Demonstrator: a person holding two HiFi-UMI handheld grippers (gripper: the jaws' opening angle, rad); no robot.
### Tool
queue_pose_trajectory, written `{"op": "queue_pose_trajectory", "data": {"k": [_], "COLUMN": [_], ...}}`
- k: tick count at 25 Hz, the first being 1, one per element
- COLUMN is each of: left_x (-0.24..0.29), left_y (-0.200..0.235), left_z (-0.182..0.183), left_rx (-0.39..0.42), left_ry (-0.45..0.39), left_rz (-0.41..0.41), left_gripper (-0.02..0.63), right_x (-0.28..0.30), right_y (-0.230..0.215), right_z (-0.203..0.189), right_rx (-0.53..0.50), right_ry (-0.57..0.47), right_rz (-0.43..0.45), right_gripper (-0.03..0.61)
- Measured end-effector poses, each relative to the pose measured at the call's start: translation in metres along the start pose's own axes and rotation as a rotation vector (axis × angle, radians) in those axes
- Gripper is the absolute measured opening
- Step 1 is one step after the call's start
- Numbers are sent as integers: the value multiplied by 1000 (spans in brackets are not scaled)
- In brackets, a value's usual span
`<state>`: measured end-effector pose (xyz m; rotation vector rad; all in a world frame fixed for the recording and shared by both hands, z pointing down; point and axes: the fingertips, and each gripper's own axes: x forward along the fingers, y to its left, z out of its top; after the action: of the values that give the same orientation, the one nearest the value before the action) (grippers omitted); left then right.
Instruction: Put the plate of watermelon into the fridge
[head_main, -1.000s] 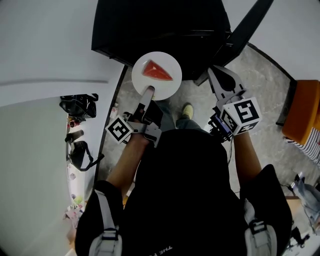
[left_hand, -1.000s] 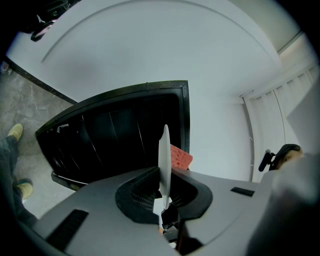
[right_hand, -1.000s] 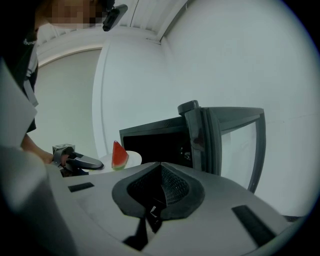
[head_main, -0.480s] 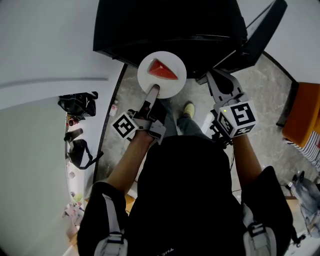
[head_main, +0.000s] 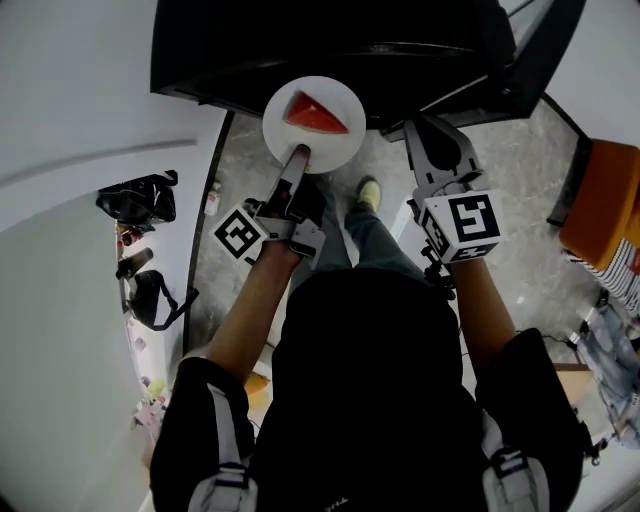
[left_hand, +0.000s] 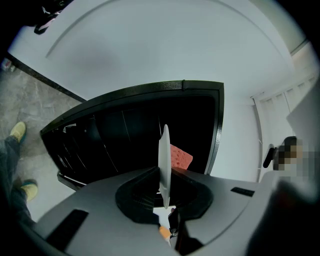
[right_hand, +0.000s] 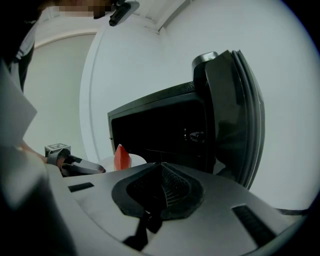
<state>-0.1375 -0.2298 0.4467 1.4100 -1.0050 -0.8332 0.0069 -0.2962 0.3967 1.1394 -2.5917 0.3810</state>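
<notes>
Looking down in the head view, the left gripper (head_main: 298, 156) pinches the near rim of the white plate (head_main: 335, 150), which carries the watermelon wedge (head_main: 315, 114). The plate sits at the mouth of the open black fridge (head_main: 300, 50). The right gripper (head_main: 425, 135) hangs just beside it, jaws together on nothing, near the swung-out door (head_main: 540, 50). The floor (head_main: 250, 180) is grey stone, and black bags (head_main: 135, 200) lie at the left. In the left gripper view the plate (left_hand: 164, 150) stands edge-on between the clamped jaws, with the dark fridge (left_hand: 115, 135) behind it. In the right gripper view the door (right_hand: 235, 120) rises on the right, leaving the opening clear.
</notes>
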Motion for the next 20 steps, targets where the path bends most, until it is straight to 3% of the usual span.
{"op": "queue_pose_trajectory", "data": {"k": [4,15,20], "left_x": [4,25,30], "left_y": [14,41,57], "left_z": [2,-1,-6], "left_rx": [-4,-4,-13], "left_ry": [3,8,6], "left_rz": [8,14,15], "left_gripper": [36,37,37], "right_x": [5,31,42], "right_y": [8,21,22], "right_z": [-8,-18,-35], "right_rx": [11,-126,-83], "right_ry": [-9,-68,-56], "right_rz": [-23,-62,-93], "right_gripper": [9,9,9]}}
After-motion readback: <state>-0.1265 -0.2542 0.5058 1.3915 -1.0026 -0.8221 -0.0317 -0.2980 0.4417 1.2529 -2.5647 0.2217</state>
